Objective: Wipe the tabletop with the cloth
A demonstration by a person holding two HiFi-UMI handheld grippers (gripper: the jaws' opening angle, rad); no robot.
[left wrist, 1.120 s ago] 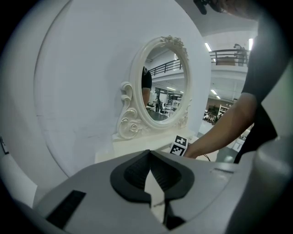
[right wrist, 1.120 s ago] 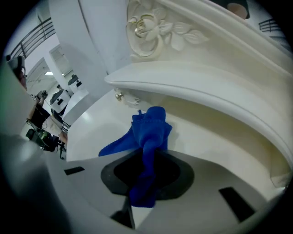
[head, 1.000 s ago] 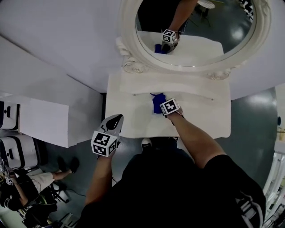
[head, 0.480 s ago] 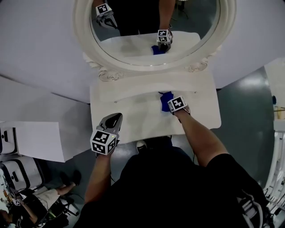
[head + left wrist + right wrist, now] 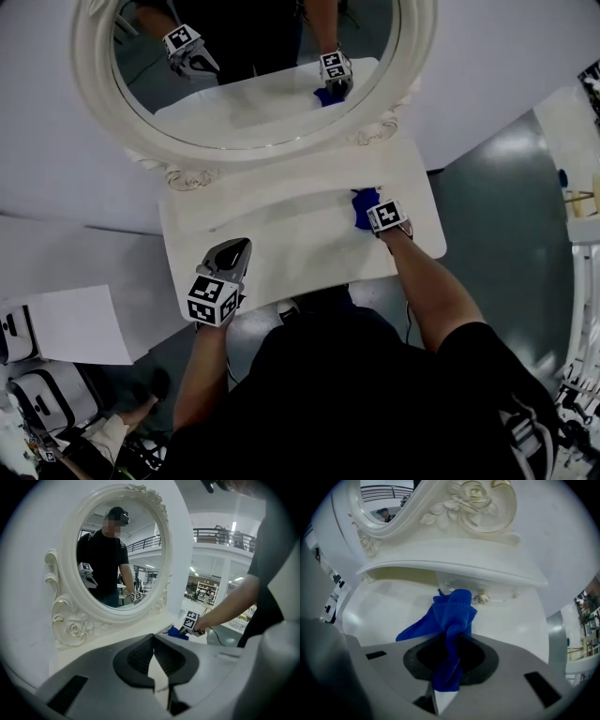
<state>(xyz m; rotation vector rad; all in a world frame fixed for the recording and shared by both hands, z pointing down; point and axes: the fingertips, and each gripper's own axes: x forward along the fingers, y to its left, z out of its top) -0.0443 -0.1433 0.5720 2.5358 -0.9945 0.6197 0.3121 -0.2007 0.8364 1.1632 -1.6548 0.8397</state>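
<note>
Closest in, the left gripper [image 5: 236,253] is hanging over the tabletop's [image 5: 281,220] near edge at about 8 o'clock. Its fingers [image 5: 136,660] are pressing together with nothing between them. Further out at 2 o'clock, the right gripper [image 5: 373,210] is clamping its fingers [image 5: 480,656] tight on the blue cloth [image 5: 363,200], which is bunching on the tabletop just under the back ledge. At 12 o'clock the oval mirror [image 5: 253,103] is reflecting both grippers. So: two grippers, one cloth, one mirror. Compared with a second ago, the cloth and right gripper are sitting further right along the tabletop, while the left is staying shut and empty.
</note>
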